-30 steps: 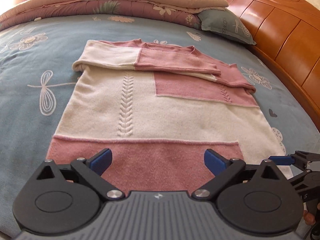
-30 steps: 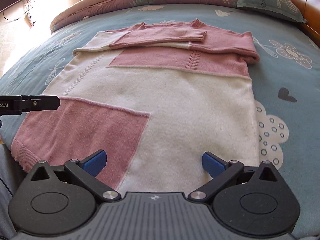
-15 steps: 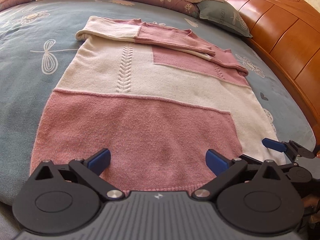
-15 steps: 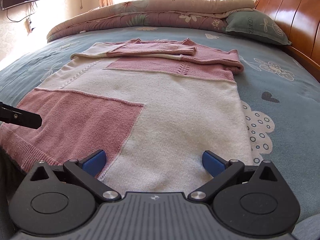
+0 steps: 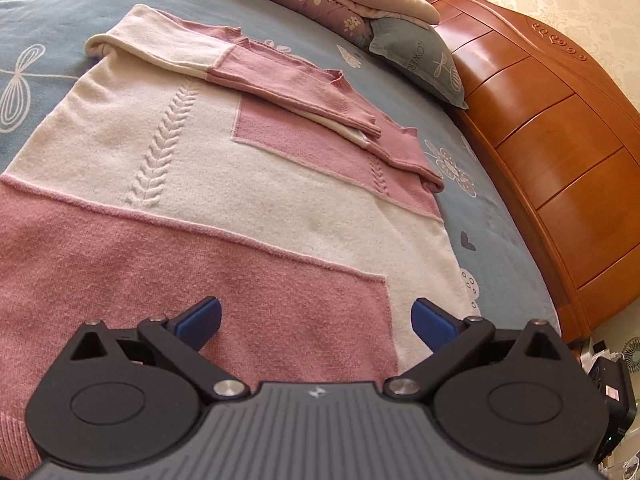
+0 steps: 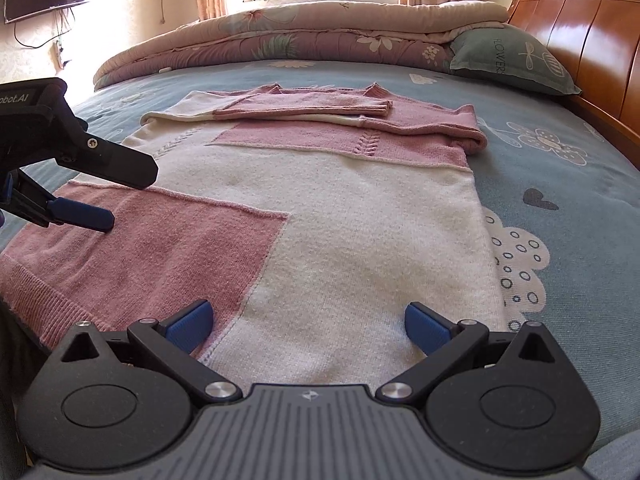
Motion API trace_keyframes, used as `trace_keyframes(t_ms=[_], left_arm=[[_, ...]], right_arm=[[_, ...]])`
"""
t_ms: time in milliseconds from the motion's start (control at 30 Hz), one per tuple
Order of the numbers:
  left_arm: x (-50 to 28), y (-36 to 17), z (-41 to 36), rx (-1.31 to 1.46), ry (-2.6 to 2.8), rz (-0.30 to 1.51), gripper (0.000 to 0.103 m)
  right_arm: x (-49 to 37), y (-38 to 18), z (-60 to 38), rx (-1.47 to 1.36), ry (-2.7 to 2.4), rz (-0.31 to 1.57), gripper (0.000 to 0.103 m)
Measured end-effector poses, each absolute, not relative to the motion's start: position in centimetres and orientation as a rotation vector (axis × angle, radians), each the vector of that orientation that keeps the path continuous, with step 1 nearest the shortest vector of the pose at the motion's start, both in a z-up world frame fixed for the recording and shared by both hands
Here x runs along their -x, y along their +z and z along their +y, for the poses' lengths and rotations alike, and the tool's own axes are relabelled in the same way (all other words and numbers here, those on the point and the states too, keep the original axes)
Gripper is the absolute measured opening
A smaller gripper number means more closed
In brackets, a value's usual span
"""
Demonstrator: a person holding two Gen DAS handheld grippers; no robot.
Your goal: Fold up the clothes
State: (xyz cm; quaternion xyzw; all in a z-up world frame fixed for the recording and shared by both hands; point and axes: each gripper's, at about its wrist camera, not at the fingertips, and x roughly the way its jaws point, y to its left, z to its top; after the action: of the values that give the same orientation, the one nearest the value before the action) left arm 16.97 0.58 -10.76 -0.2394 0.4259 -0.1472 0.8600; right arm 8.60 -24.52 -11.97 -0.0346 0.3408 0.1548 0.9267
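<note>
Okay, sweater [image 5: 280,208] lies flat on the bed [image 6: 560,184], pink and cream blocks, both sleeves folded across the chest at the far end. Hem is nearest me, at the bed's near edge. My left hand-held gripper [image 5: 316,322] sits low over the pink hem panel, fingers [image 5: 200,318] spread wide, nothing between them. My right hand-held gripper [image 6: 306,322] is over the cream hem part, also wide open and empty; can't tell if the pads touch the knit. In the right view the left one [image 6: 84,200] shows from the side, just above the pink corner. Quilt [image 6: 304,36] and pillow [image 6: 508,58] at the far end, wooden headboard [image 5: 560,152] on the right.
</note>
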Motion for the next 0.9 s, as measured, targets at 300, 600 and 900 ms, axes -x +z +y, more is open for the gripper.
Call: trace_keyframes(t_ms=[300, 600, 900], left_arm=[[-15.2, -9.7, 4.4, 0.581, -0.19, 0.867, 0.101], [-14.3, -10.4, 5.6, 0.572, -0.168, 0.895, 0.101], [-13.7, -11.2, 7.5, 0.659, -0.221, 0.872, 0.102]], right_arm=[[-8.5, -12.1, -24.5, 0.071, 0.313, 0.685, 0.103], [-8.9, -10.8, -25.2, -0.043, 0.36, 0.711, 0.103], [-11.5, -9.0, -23.5, -0.367, 0.638, 0.807, 0.103]])
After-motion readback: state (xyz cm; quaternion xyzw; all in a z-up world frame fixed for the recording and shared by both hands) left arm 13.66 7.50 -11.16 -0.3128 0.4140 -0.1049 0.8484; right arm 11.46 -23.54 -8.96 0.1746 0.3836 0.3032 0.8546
